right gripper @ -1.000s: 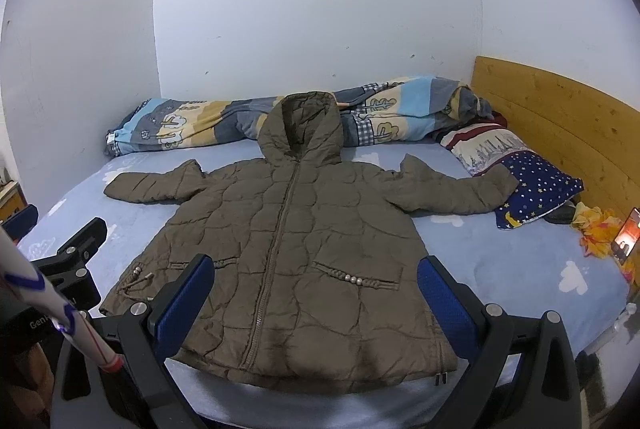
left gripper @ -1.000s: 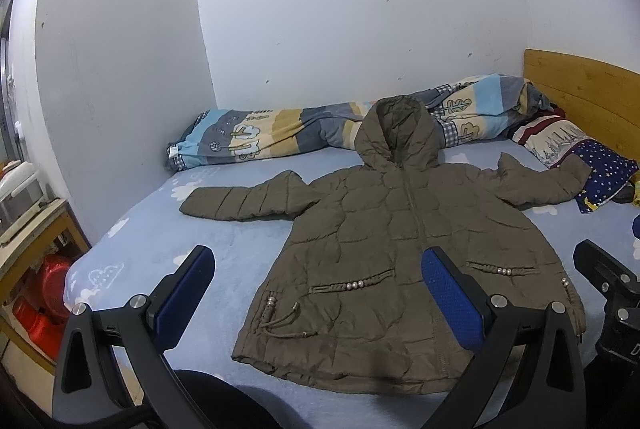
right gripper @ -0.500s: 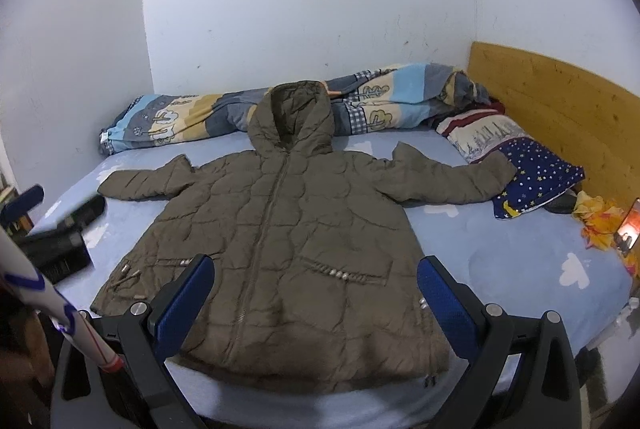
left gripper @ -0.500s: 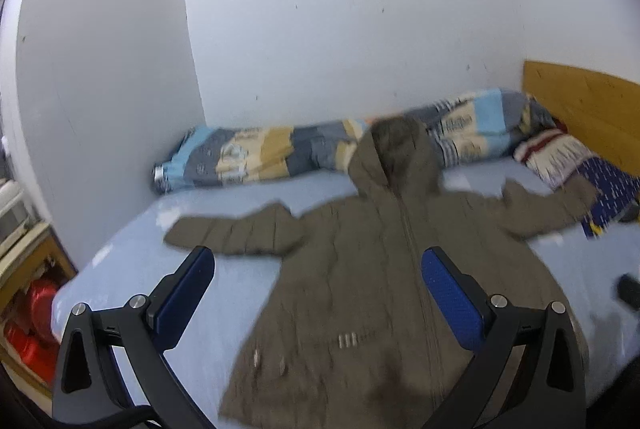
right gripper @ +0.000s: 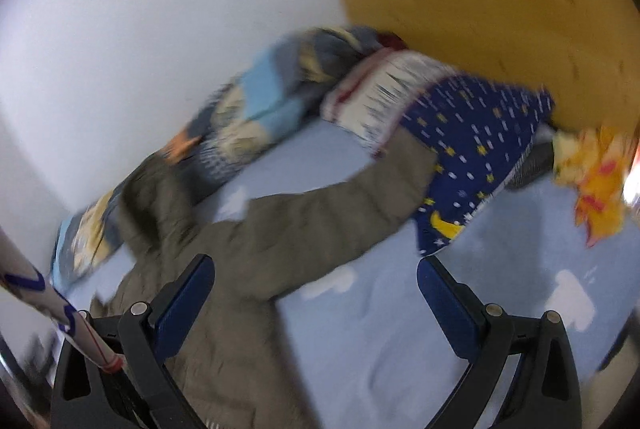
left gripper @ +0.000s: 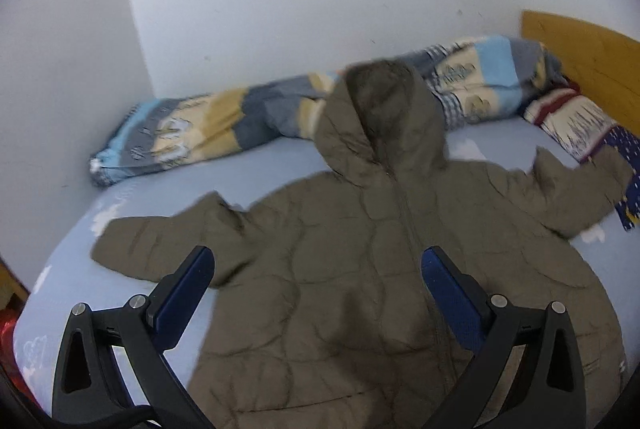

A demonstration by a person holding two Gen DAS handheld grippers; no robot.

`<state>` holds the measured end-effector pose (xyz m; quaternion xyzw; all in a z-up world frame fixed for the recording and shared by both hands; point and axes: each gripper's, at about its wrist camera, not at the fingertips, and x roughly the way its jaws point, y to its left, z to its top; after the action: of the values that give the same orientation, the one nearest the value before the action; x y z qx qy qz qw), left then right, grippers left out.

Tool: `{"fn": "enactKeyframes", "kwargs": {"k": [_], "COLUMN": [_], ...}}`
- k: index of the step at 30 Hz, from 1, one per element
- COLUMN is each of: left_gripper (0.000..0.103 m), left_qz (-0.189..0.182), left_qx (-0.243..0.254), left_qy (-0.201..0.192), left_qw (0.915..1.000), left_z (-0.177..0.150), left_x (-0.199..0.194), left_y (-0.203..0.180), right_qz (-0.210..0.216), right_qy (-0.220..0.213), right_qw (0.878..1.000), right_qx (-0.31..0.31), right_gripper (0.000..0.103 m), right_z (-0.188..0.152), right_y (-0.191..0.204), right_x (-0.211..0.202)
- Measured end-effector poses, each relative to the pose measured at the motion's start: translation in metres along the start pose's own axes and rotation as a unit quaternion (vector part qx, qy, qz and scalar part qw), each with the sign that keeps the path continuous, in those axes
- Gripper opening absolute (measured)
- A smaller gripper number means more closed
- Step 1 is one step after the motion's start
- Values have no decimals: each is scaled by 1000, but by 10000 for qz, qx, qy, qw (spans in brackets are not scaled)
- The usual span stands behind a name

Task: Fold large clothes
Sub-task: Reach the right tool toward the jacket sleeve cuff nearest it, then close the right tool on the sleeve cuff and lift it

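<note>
The olive quilted hooded jacket lies face up and spread flat on the bed's light blue sheet, zipper closed up the middle, hood pointing toward the far wall and resting against a rolled patchwork quilt. Both sleeves are stretched out to the sides. Here's the left gripper, hovering above the jacket's chest, jaws wide apart, blue pads holding nothing. Over on the other side, the right gripper hangs over the bed beside the jacket's outstretched sleeve, and its jaws are spread wide too, nothing between them. That view is tilted and blurred, so fine detail is lost. The sleeve's cuff lies against a dark blue star-patterned pillow, with a red-and-white patterned pillow just behind it and the wooden headboard beyond. A yellow and orange crumpled cloth sits near the headboard on the sheet.
</note>
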<state>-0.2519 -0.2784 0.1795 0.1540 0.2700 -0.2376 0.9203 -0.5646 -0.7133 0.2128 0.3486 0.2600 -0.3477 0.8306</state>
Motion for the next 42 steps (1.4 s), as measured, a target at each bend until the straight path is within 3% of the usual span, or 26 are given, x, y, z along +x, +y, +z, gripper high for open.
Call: {"fn": "enactKeyframes", "kwargs": {"k": [3,6,12,17,20,21,23,31,37,42], "left_gripper": [103,103,103,103,103,103,103,103,103,103], "left_qz": [-18,-2,33,11,43,31,11,-56,-72,-58], "left_qx": [109,182,-31,-162,-243,-295,-382,-553,-572,-764], "left_qy": [-123,27,266,443,515,535,542,389,172,57], "left_qw": [9999,9998,9996,9989,9984,9981,9978,9977,9982,9970], "left_z": [-2,-6,-9,-11,-12,-12,-11,-6,1,5], "left_x": [6,17,37,48,52,53,53,37,19,7], "left_y": [-2,-2,5,6,8,9,10,17,25,41], "right_qz": [-76,-253,-430,-1028,-1179,-1054,-937,-315,596,1417], "right_qy": [238,277,267,378,437,444,322,-398,-712,-754], "right_qw": [9989,9963,9932,9903,9888,9901,9921,9970,9956,9862], "right_qx": [388,768,1051,852,809,814,775,589,84,-395], "right_gripper": [93,80,76,73,54,29,20,17,17,17], "right_z": [27,45,68,81,79,79,79,94,104,89], "right_y": [-39,-69,-101,-110,-118,-118,-114,-61,38,137], "right_x": [53,93,156,195,209,210,202,122,51,7]}}
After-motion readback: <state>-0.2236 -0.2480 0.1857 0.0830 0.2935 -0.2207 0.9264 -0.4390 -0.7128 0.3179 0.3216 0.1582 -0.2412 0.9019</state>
